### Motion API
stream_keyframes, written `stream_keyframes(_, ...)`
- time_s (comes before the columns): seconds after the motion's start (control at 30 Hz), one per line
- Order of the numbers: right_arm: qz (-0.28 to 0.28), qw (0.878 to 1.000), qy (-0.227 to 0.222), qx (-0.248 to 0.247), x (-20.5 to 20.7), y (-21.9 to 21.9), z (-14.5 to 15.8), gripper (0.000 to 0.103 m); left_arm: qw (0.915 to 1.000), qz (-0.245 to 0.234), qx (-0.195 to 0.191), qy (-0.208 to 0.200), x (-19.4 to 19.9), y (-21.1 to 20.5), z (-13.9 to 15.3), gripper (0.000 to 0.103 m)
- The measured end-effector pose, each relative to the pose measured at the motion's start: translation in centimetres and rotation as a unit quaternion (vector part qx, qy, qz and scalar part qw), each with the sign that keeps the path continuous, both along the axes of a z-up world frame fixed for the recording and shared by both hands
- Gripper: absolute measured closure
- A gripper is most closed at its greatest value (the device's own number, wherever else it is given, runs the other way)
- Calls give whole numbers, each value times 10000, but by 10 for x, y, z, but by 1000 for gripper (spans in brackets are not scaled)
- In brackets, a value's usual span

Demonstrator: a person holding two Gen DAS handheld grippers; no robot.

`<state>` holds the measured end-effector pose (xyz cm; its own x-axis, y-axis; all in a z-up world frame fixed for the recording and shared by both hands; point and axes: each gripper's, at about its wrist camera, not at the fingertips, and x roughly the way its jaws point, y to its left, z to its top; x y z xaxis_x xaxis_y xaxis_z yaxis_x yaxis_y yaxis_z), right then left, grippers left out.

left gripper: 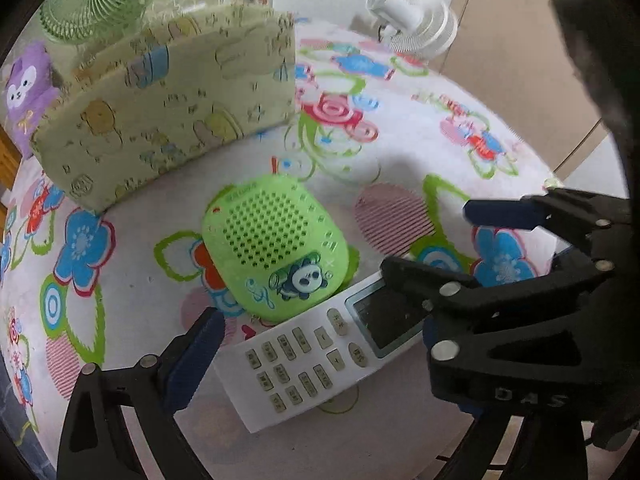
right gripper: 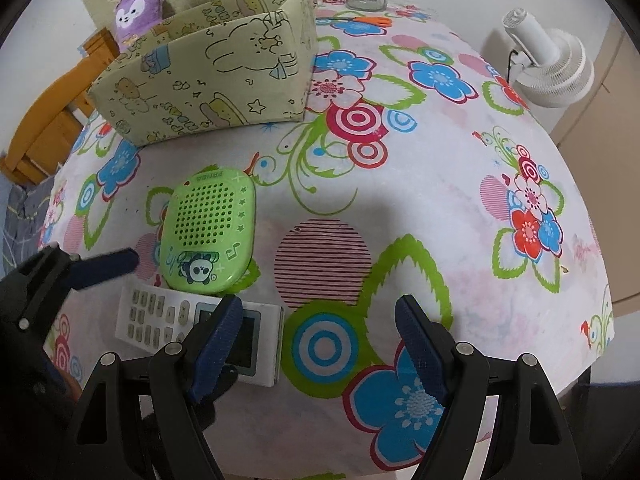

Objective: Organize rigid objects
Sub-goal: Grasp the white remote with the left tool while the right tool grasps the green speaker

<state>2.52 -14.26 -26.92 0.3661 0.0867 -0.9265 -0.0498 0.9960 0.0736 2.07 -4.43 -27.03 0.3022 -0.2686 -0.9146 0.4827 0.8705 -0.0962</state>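
Left gripper (left gripper: pixel 340 308) is hanging wide open over the white remote (left gripper: pixel 316 356), gripping nothing; green speaker (left gripper: pixel 276 244) is lying just beyond its fingertips, touching the remote. Right gripper (right gripper: pixel 320 344) is also standing open and empty, remote under its left finger (right gripper: pixel 218 340). Patterned box (right gripper: pixel 208 84) is sitting farther ahead.

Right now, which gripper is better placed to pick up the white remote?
Probably the left gripper: open, with the remote centred below it. The right gripper, also open, sits over bare tablecloth beside the remote's screen end.
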Motion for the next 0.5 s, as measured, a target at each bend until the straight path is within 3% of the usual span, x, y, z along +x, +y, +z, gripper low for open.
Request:
stream_keyframes(0.17, -154, 9999, -15, 9, 3, -3, -1, 22, 9995, 160, -264, -46, 0, 3, 4, 27)
stream_keyframes(0.27, -202, 9998, -30, 7, 5, -4, -1, 22, 9995, -42, -274, -170, -5, -4, 10, 53)
stream_keyframes(0.4, -183, 9998, -40, 66, 8, -3, 0, 22, 9988, -199, 8, -453, -11, -14, 15, 86)
stream_keyframes(0.5, -120, 9999, -52, 74, 9, -1, 0, 22, 9993, -123, 5, -361, -9, -12, 16, 89)
